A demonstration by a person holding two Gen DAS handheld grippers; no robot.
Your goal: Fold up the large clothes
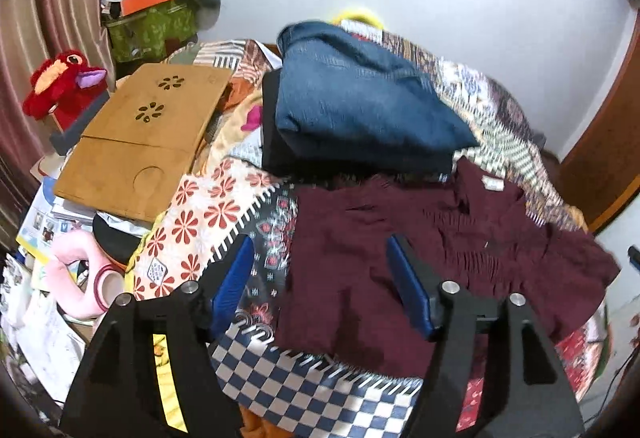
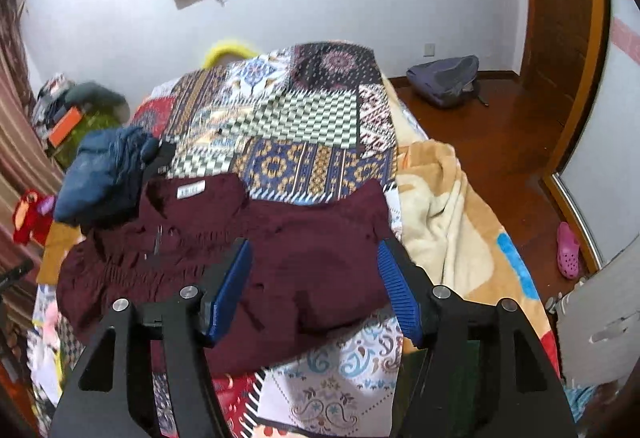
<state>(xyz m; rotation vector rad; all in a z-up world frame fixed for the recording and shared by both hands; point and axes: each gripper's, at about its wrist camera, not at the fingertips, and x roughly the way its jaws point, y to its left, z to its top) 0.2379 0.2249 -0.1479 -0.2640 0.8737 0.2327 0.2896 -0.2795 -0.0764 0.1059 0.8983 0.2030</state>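
A maroon garment lies spread flat on the patchwork bedspread, its neck label toward the far side. It also shows in the right wrist view. My left gripper is open and empty, hovering above the garment's left part. My right gripper is open and empty, hovering above the garment's right part. A folded blue denim piece lies on the bed just beyond the maroon garment, and shows in the right wrist view at its far left.
A wooden lap tray lies at the bed's left side, with a red plush toy, a pink cushion and clutter beside it. A cream blanket hangs on the bed's right side. A backpack and pink shoe lie on the floor.
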